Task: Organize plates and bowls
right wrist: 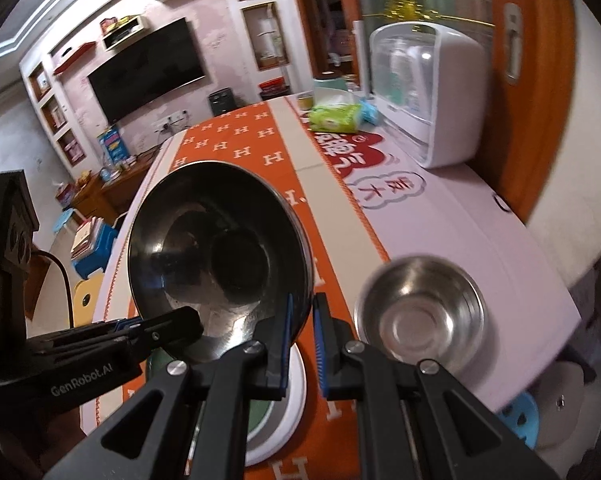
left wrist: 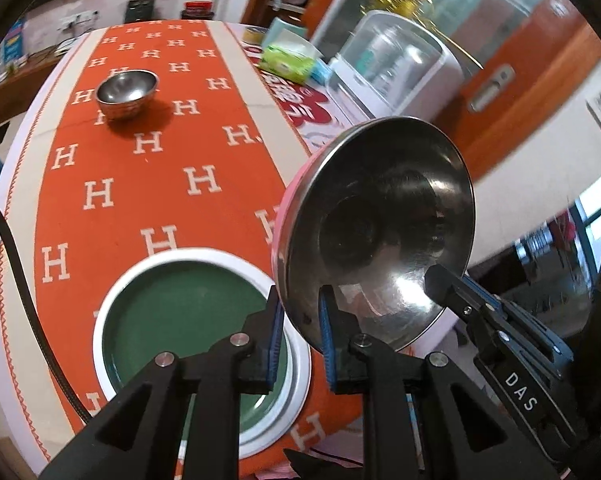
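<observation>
Bowl [left wrist: 376, 236] first: the big steel one is off the table and tipped on edge, its hollow facing both cameras, hanging just above the green plate [left wrist: 188, 312] with the white rim. I have my left gripper [left wrist: 298, 336] pinching its near rim, one pad outside and one inside. My right gripper [right wrist: 302, 340] also straddles the rim at another spot, its pads close together around the metal, though I cannot tell how firmly it bites. So both tools share the bowl, and I judge this to be the carrying step, either a handover between hands or a two-handed set-down. Beyond the plate on the orange cloth [left wrist: 140, 184] stands a small steel bowl [left wrist: 126, 94]; a second small bowl [right wrist: 420, 312] sits to the plate's right on the pale part of the table [right wrist: 480, 240]. Farther back from the plate are a green packet [left wrist: 288, 60] and a white appliance [left wrist: 396, 60]. Next I would level the big bowl and lower it onto the plate, letting one grip go before the other so it does not twist.
</observation>
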`<action>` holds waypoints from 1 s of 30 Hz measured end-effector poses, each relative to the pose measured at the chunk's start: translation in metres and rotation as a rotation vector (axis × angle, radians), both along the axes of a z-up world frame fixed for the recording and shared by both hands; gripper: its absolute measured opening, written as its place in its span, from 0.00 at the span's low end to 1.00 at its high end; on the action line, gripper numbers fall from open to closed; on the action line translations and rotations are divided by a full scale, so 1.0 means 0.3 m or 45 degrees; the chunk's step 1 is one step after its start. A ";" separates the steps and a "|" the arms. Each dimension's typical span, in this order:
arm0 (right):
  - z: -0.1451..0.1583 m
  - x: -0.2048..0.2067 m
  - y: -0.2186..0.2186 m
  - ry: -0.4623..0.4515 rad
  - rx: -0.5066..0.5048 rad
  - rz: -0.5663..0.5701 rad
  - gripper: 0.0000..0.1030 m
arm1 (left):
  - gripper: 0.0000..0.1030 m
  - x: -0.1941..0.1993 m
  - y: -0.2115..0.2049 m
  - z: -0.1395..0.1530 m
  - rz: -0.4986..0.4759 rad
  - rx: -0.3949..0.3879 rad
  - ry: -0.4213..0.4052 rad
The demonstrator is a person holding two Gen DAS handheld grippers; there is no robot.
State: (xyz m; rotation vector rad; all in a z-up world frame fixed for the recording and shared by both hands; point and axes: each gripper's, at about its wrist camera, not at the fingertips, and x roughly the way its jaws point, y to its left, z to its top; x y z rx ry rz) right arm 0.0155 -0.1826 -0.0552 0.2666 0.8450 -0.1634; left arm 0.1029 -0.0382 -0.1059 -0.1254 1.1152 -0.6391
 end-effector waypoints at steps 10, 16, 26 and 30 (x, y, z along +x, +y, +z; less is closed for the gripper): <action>-0.048 -0.146 -0.039 0.074 -0.004 -0.156 0.10 | 0.15 -0.105 -0.085 -0.052 -0.193 0.005 0.018; -0.049 -0.186 -0.088 0.101 -0.029 -0.183 0.10 | 0.16 -0.131 -0.186 -0.056 -0.266 0.044 0.012; -0.071 -0.135 -0.266 0.188 -0.027 -0.067 0.12 | 0.21 -0.081 -0.343 -0.089 -0.194 0.047 0.094; -0.098 -0.091 -0.356 0.244 -0.007 -0.016 0.12 | 0.21 -0.073 -0.424 -0.110 -0.155 0.073 0.126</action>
